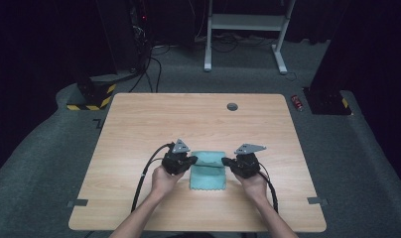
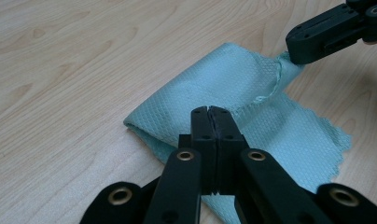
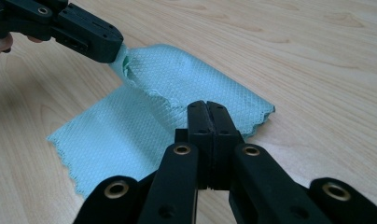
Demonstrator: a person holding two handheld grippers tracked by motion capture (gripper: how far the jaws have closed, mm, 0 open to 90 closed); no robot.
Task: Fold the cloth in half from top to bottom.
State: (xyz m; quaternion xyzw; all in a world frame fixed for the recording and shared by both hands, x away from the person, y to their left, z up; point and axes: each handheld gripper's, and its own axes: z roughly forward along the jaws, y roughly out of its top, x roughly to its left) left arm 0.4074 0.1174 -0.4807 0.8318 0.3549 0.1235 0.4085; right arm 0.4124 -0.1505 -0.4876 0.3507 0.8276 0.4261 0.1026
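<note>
A teal waffle-weave cloth [image 1: 208, 176] lies on the wooden table [image 1: 139, 129], near its front middle. Its far part is lifted and folding over the flat near part. My left gripper [image 1: 193, 160] is shut on the raised fold's left end and my right gripper [image 1: 224, 161] on its right end. In the left gripper view, my left gripper [image 2: 210, 111] pinches the cloth [image 2: 224, 79], and the right gripper [image 2: 294, 51] holds the far corner. From the right gripper view, my right gripper [image 3: 207, 106] clamps the cloth [image 3: 121, 126], with the left gripper [image 3: 109, 49] beyond.
A round grey grommet [image 1: 232, 106] sits near the table's far edge. On the carpet behind are a white desk frame [image 1: 248, 22], a red can [image 1: 298, 102] and black stands with yellow-black tape [image 1: 97, 96]. Bare wood surrounds the cloth.
</note>
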